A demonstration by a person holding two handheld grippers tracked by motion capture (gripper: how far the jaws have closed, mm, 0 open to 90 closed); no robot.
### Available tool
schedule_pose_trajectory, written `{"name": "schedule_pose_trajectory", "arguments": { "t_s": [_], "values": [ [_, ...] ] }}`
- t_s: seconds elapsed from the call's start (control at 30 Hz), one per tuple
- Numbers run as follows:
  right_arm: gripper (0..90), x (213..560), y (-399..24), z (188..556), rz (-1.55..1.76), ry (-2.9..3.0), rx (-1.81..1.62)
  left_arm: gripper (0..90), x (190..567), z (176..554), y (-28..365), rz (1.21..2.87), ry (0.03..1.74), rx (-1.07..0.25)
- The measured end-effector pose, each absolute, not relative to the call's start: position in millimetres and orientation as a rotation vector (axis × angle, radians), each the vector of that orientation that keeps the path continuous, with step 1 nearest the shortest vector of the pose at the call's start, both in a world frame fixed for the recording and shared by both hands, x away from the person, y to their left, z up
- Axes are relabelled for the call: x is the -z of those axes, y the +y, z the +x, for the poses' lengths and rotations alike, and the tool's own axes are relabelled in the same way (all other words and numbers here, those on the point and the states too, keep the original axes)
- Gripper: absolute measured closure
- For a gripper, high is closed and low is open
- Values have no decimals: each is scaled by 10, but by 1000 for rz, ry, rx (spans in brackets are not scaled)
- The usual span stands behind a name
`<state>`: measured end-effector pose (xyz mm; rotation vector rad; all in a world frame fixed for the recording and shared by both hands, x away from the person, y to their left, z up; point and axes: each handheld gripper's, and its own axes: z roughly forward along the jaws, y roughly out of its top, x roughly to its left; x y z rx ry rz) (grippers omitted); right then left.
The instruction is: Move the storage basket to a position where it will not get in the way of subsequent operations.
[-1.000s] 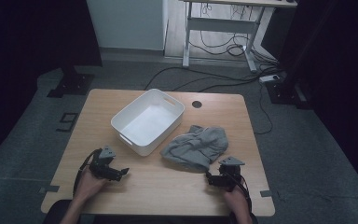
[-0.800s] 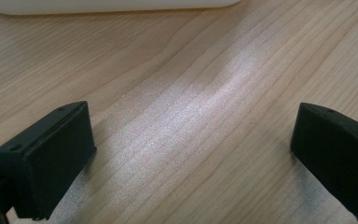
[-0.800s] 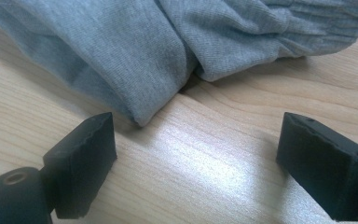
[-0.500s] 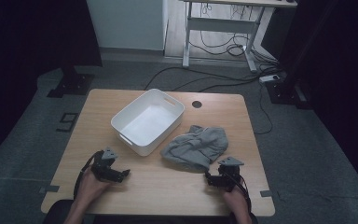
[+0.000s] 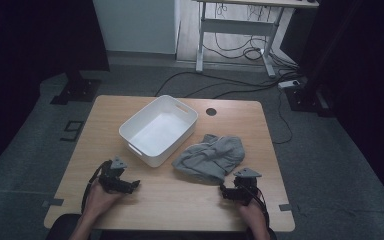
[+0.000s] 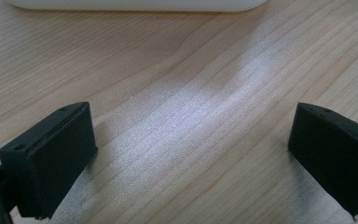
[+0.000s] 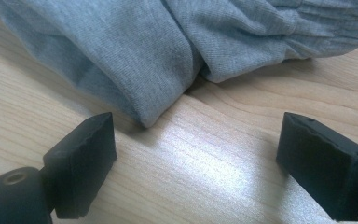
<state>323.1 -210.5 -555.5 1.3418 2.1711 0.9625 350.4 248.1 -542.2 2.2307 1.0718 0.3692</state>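
Your cloth [image 5: 210, 160] lies crumpled right of centre in the high view, its upper left edge close beside the bin [image 5: 158, 129], its lower edge near your right claw [image 5: 226, 192]. The bin sits slantwise at the middle of the tabletop [image 5: 105, 120], well in from the far edge. Bare wood runs along the bottom of the frame between your two hands, and a wide strip is open at the left of the bin. At lower right the cloth leaves only a narrow margin before the tabletop's right edge.

Your right hand [image 5: 252, 212] rests low at the near edge, claw pointing up the frame at the cloth. In the right gripper view the jaws stand wide apart with nothing between them; a folded corner of cloth [image 7: 168, 60] ends just ahead of the left jaw.

Your left hand [image 5: 100, 197] rests at lower left, left claw [image 5: 135, 185] aimed rightward. Its jaws are wide too, empty over bare wood, the bin's wall [image 6: 135, 4] at the top of that view.
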Motion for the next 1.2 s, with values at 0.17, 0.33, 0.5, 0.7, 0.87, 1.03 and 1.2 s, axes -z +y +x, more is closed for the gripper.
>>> {"name": "schedule_pose_trajectory", "arguments": {
  "t_s": [0.17,0.33,0.5,0.7,0.87,1.03,1.2],
  "values": [
    [115,5555,-2105,3232,1341,2171,-962,8,5283,3471,2500,2186,1032,-352],
    [115,5555,-2105,3232,1341,2171,-962,93,5200,3448,2510,2193,1026,-357],
    [115,5555,-2102,3233,1341,2171,-962,139,5101,3418,2523,2206,1004,-367],
    [115,5555,-2096,3233,1342,2172,-962,155,4901,3397,2510,2195,975,-398],
    [115,5555,-2097,3233,1341,2172,-962,181,4742,3393,2476,2181,949,-395],
    [115,5555,-2096,3232,1342,2172,-962,228,4526,3414,2389,2170,910,-395],
    [115,5555,-2097,3233,1342,2172,-962,299,4426,3460,2323,2160,889,-376]
  ]
}}
